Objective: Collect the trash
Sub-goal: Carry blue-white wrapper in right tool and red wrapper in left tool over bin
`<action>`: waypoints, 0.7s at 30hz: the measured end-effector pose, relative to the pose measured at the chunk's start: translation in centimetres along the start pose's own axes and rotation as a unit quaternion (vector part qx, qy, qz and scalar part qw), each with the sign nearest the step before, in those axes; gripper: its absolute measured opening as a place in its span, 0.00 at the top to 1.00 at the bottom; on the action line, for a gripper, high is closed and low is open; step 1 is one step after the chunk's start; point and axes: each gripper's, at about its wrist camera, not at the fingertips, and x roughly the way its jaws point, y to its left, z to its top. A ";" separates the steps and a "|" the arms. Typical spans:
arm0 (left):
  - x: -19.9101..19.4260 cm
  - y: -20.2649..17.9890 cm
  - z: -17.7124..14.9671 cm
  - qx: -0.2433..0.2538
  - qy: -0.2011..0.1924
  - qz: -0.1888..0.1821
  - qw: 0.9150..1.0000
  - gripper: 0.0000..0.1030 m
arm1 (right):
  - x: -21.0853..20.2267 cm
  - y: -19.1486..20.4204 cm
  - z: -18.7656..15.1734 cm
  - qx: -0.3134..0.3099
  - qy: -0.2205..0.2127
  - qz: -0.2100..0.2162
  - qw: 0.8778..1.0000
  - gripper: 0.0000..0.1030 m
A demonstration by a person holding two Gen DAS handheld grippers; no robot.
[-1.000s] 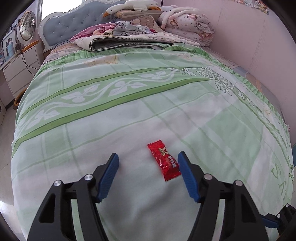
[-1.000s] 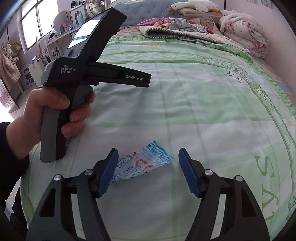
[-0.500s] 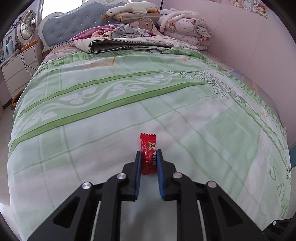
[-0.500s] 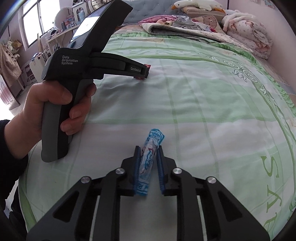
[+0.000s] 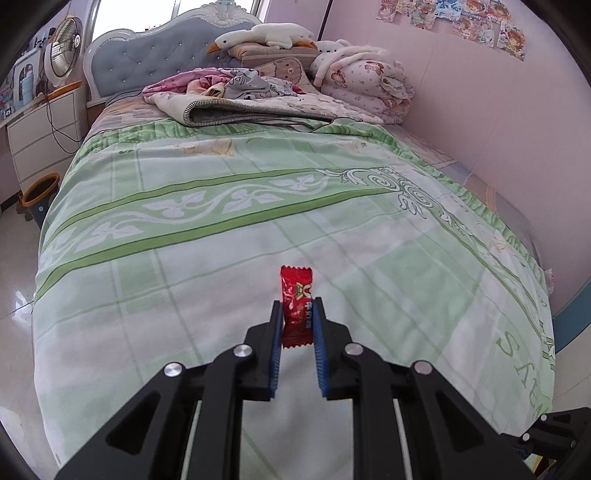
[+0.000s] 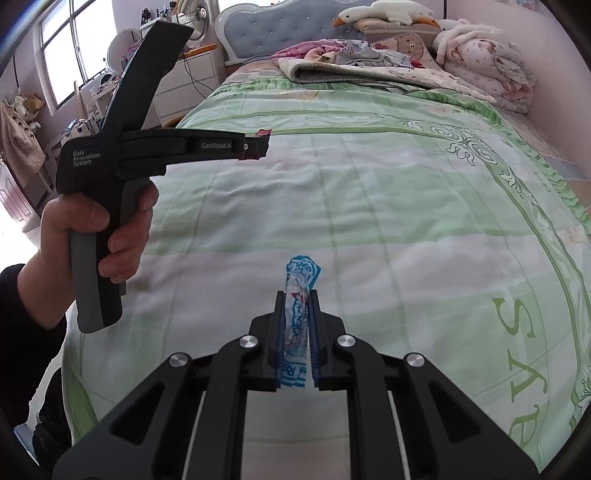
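Observation:
My left gripper (image 5: 297,314) is shut on a red candy wrapper (image 5: 296,300) and holds it above the green bedspread (image 5: 229,229). The wrapper sticks up past the blue pads. My right gripper (image 6: 297,306) is shut on a blue and white wrapper (image 6: 298,295), also lifted above the bed. In the right wrist view the left gripper (image 6: 258,146) shows at the left, held in a hand (image 6: 92,232), with the red wrapper (image 6: 263,132) pinched at its tip.
A folded blanket (image 5: 236,107), pillows and a plush goose (image 5: 262,35) lie at the head of the bed. A pink wall (image 5: 480,110) runs along the right side. A white dresser (image 5: 40,133) and an orange-rimmed bin (image 5: 38,190) stand on the left.
Both grippers closed on their wrappers about half a second ago. Since then both have risen off the bed with the wrappers held.

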 end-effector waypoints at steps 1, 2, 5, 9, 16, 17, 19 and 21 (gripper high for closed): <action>-0.6 0.0 -0.3 -0.002 -0.002 0.000 1.000 0.86 | -0.6 -0.1 -0.1 0.002 -0.002 0.001 1.000 0.90; -1.4 -0.1 -0.7 -0.004 -0.005 0.001 1.000 0.86 | -1.3 -0.1 -0.2 0.004 -0.006 -0.001 1.000 0.90; -3.8 -0.5 -1.9 -0.005 -0.017 -0.005 1.000 0.86 | -3.4 -0.3 -0.7 0.010 -0.017 -0.007 1.000 0.90; -7.5 -1.3 -3.7 0.000 -0.035 0.000 0.999 0.86 | -6.2 -0.6 -1.8 0.021 -0.030 -0.013 0.999 0.90; -13.5 -3.2 -7.2 0.013 -0.058 0.006 0.998 0.86 | -10.9 -0.8 -3.9 0.043 -0.055 -0.015 0.997 0.90; -14.3 -3.5 -7.6 0.015 -0.060 0.006 0.998 0.86 | -11.5 -0.8 -4.3 0.045 -0.059 -0.015 0.997 0.90; -15.9 -4.2 -8.7 0.016 -0.065 0.005 0.998 0.86 | -13.1 -0.7 -5.1 0.047 -0.068 -0.015 0.996 0.90; -17.4 -5.0 -9.7 0.020 -0.070 0.000 0.997 0.86 | -14.6 -0.6 -5.9 0.047 -0.076 -0.015 0.996 0.90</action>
